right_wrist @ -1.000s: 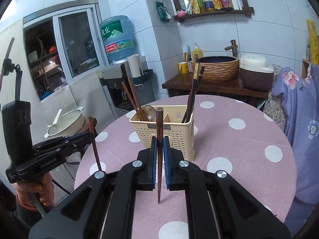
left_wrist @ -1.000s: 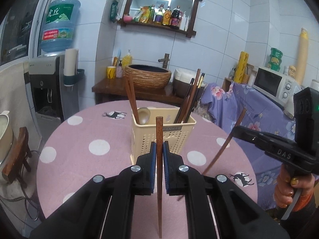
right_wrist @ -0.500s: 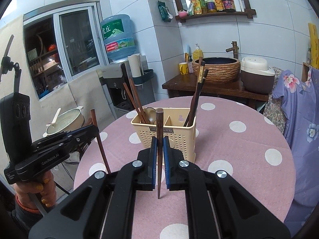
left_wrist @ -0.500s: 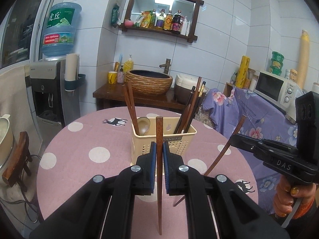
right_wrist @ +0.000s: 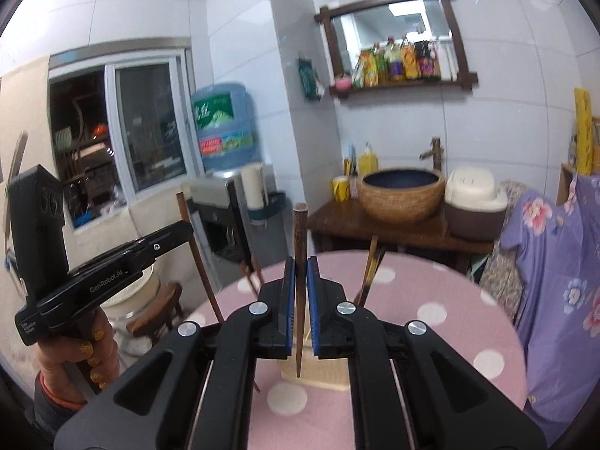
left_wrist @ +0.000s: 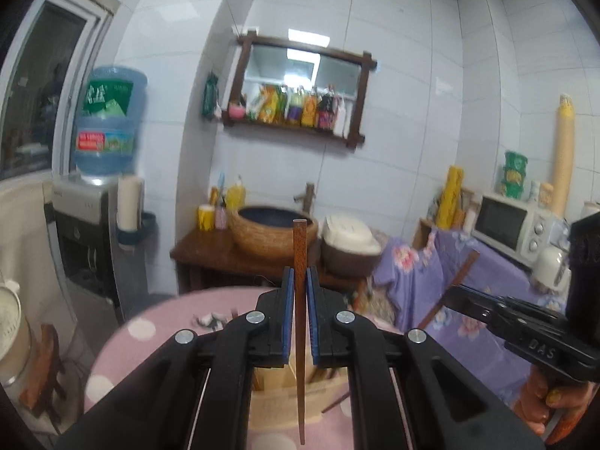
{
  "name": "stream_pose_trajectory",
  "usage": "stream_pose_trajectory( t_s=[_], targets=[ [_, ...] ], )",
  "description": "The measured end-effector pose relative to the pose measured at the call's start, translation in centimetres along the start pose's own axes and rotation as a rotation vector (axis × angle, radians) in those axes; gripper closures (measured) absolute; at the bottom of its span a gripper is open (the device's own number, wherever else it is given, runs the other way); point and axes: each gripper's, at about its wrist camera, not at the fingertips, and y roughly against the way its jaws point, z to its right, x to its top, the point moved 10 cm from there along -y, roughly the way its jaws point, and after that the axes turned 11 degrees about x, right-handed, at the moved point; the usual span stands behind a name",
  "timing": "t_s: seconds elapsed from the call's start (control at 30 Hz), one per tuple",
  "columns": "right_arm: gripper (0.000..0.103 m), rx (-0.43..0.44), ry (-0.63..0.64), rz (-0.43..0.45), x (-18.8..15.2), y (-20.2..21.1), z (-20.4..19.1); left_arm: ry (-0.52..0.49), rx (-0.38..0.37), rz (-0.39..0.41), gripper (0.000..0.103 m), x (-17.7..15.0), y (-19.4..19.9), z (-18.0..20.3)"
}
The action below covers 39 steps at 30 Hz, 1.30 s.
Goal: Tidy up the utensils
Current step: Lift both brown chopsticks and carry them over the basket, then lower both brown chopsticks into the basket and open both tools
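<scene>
My left gripper [left_wrist: 299, 281] is shut on a brown wooden chopstick [left_wrist: 299, 247] that stands upright between the blue pads. My right gripper [right_wrist: 299, 273] is shut on a second brown chopstick [right_wrist: 300, 232], also upright. Both are raised above the cream utensil basket [left_wrist: 285, 393], which is mostly hidden behind the jaws; it also shows in the right wrist view [right_wrist: 322, 375]. Dark chopsticks [right_wrist: 369, 273] stick out of the basket. The left gripper with its chopstick [right_wrist: 198, 258] shows at the left of the right wrist view, the right gripper [left_wrist: 525, 333] at the right of the left wrist view.
The basket stands on a round table with a pink polka-dot cloth [right_wrist: 431, 300]. Behind it are a wooden stand with a woven basin [left_wrist: 273, 236], a rice cooker [left_wrist: 348, 240], a water dispenser [left_wrist: 101, 206], and a microwave [left_wrist: 513, 228] on a purple-draped surface.
Both grippers have risen and tilted up with their chopsticks, so the basket has dropped low behind the jaws. Both stay shut.
</scene>
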Motion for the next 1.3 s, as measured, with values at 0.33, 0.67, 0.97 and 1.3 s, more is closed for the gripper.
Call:
stream_pose_trajectory(
  t_s=[0.33, 0.67, 0.97, 1.3],
  targets=[
    [0.096, -0.111, -0.011, -0.017, -0.2, -4.2, 3.1, -0.005, 0.098, 0.064, 0.095, 0.6, -4.4, 0.2],
    [0.096, -0.138, -0.036, -0.118, -6.6, -8.3, 4.6, -0.009, 0.131, -0.054, 0.095, -7.3, -8.1, -0.4],
    [0.096, -0.145, -0.026, -0.114, -8.0, -8.7, 4.8, -0.016, 0.141, -0.112, 0.095, -10.2, -9.5, -0.8],
    [0.085, -0.155, -0.047, -0.078, -7.9, -8.1, 5.2, -0.035, 0.124, -0.123, 0.095, -11.0, -8.9, -0.3]
  ],
)
